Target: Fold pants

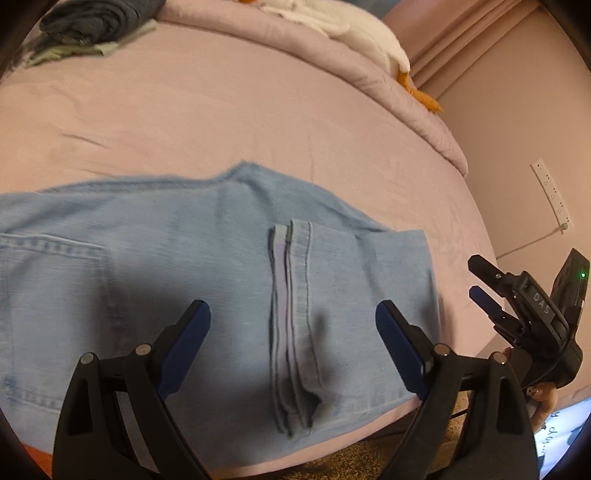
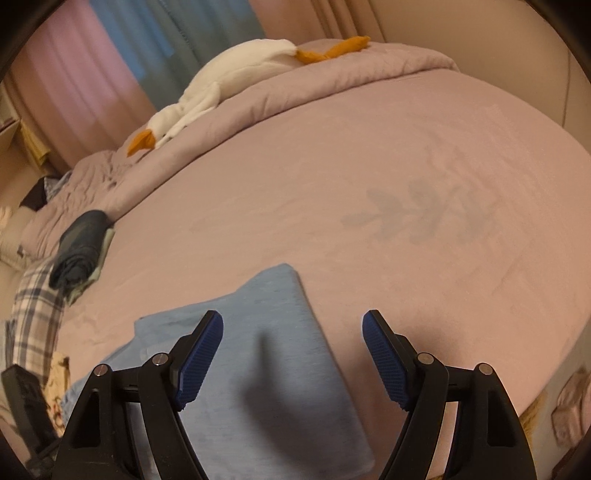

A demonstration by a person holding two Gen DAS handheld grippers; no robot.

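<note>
Light blue denim pants [image 1: 207,280] lie folded on the pink bed sheet [image 1: 221,122] near the bed's front edge, a back pocket at the left and the leg hems [image 1: 291,317] laid across the middle. My left gripper [image 1: 291,332] hovers open just above the hems, holding nothing. The right gripper [image 1: 480,280] shows at the right of the left wrist view, off the pants' right edge. In the right wrist view the folded pants [image 2: 273,369] lie below my right gripper [image 2: 291,343], which is open and empty over their right edge.
A dark folded garment [image 1: 96,18] on a pale green one sits at the far left of the bed. A white plush goose [image 2: 229,85] lies on the bunched quilt [image 2: 332,77]. A plaid cloth [image 2: 33,317] hangs at the left. Wall and socket strip [image 1: 552,195] at right.
</note>
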